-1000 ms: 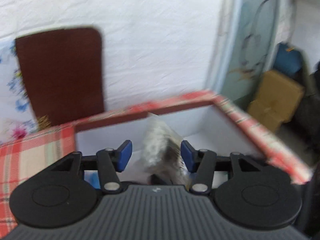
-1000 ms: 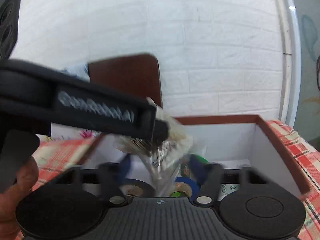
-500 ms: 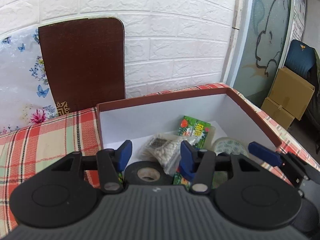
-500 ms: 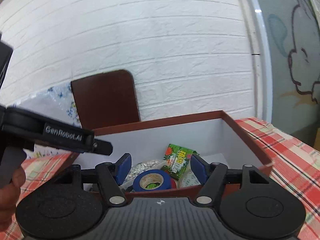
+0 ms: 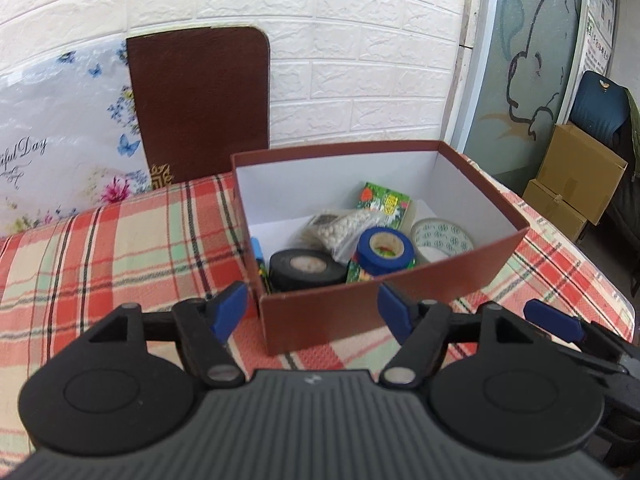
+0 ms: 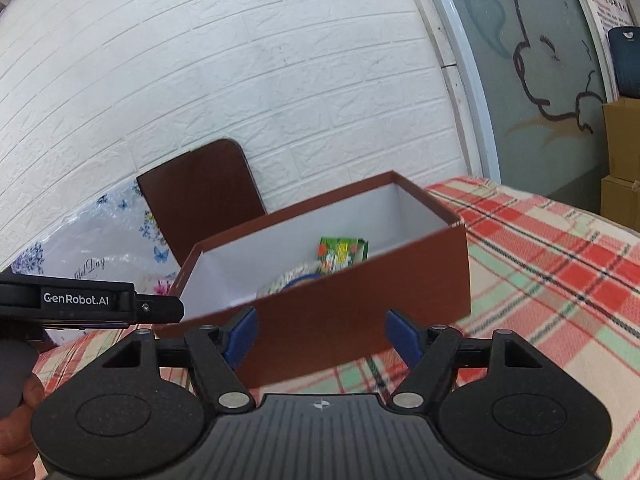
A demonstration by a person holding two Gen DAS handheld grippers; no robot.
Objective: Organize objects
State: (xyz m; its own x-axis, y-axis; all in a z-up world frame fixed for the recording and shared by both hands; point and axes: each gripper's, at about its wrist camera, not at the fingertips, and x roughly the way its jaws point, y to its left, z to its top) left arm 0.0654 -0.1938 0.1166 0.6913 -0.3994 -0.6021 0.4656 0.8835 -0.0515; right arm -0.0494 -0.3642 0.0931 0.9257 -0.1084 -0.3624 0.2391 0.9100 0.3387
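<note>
A brown box (image 5: 376,306) with a white inside stands on the plaid cloth; it also shows in the right wrist view (image 6: 340,316). Inside lie a black tape roll (image 5: 306,270), a blue tape roll (image 5: 386,250), a clear bag of white beads (image 5: 344,230), a green packet (image 5: 384,204) and a patterned white roll (image 5: 442,236). My left gripper (image 5: 312,312) is open and empty, in front of the box's near wall. My right gripper (image 6: 320,334) is open and empty, also before the box. The green packet (image 6: 342,252) shows over the rim.
A brown board (image 5: 200,100) and a floral bag (image 5: 60,140) lean on the white brick wall. The plaid cloth (image 5: 100,248) covers the table. Cardboard boxes (image 5: 576,184) stand on the floor at right. The left gripper's side (image 6: 92,304) shows at the right view's left edge.
The bag of beads was let go into the box. Both grippers have pulled back out of the box and now sit lower, in front of its near wall.
</note>
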